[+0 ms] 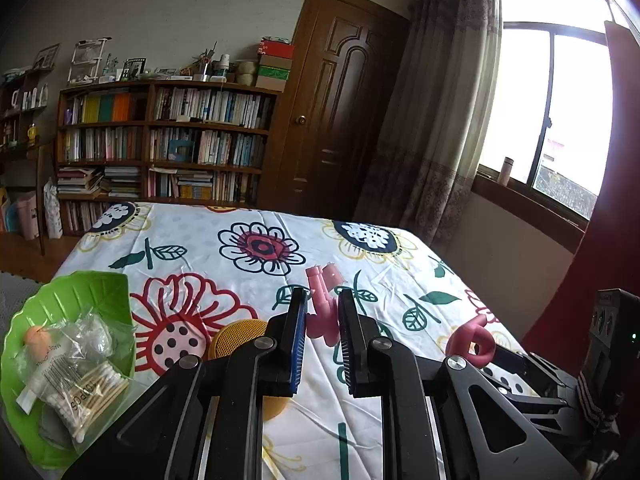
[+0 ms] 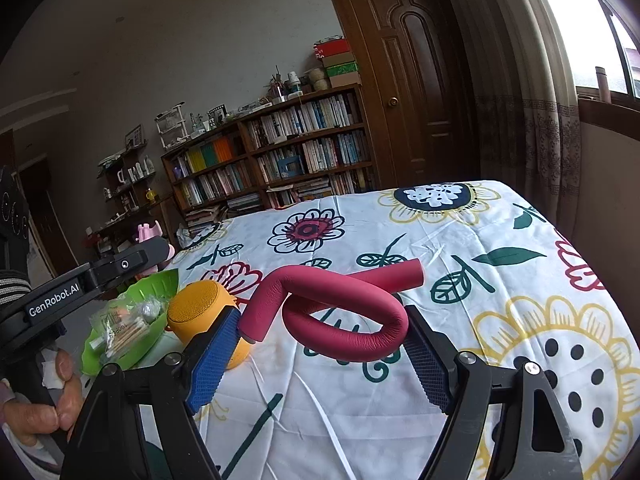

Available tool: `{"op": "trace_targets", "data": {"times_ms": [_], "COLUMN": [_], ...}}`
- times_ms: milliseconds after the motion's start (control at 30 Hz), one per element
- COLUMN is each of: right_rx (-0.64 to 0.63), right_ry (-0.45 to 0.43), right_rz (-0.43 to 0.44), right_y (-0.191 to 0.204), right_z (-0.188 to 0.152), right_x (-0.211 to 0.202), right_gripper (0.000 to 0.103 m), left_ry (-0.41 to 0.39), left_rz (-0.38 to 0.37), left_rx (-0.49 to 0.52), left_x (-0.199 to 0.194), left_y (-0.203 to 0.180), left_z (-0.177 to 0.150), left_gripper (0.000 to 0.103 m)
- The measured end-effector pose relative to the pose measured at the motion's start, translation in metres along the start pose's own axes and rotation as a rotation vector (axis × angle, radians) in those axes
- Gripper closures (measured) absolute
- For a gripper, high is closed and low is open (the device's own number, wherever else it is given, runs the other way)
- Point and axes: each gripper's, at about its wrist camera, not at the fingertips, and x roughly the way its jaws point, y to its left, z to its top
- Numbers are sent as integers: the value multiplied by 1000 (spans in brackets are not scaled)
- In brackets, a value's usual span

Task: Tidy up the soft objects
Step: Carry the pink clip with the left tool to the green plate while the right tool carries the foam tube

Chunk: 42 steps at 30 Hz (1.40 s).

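Your left gripper [image 1: 323, 336] is clenched on a light pink foam roller [image 1: 323, 312], which sticks up between the two pads and is lifted clear of the flower-print tablecloth [image 1: 240, 232]. That raised hold makes sense if you mean to carry it over to the green leaf-shaped dish [image 1: 80, 292] at your left. The dish already holds a clear bag of cotton swabs [image 1: 86, 396] and a small peach-coloured sponge [image 1: 36, 336], so it looks like the collecting place for the soft items.

Your right gripper [image 2: 326, 354] is spread wide, its blue pads on either side of the dark pink bendy foam roller [image 2: 340, 304]. That roller lies on the cloth twisted into a loop, one end pointing away toward the far side of the table. The pads sit close to the loop's flanks, but I cannot tell whether either one touches it; nothing is gripped there. Wide jaws suit a bulky loop that would squash or spring out of a narrow pinch.

The yellow round speaker [image 2: 200, 308] stands just left of the roller, between it and the dish, and the left pad overlaps it in the right wrist view. It looks hard, so it is probably best left alone.

Your left hand [image 2: 44, 396] wraps the handle low at the table's near edge, the tool held roughly level and pointing across the table.
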Motion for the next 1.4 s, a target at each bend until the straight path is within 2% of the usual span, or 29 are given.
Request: {"op": "trace_targets", "data": {"times_ms": [233,533,1067,1400], "right_rx": [-57,-87,-126,-187], "right_ry": [-41,-36,27,44], "right_rz": [44,96,197,239], "right_y": [35,70,117,148], "right_z": [21,39,40,33], "right_x": [20,49,84,93], "right_gripper": [20,20,20,20], "left_ry": [-24,-47,-86,-80], "left_rz": [36,96,233,327], "left_rx": [-16,-45,-80,-125], "left_x": [-15,-34,-63,-74], "left_y": [15,38,81,115], "left_z": [-2,-5,-16,-27], "left_gripper": [87,87,87,87]}}
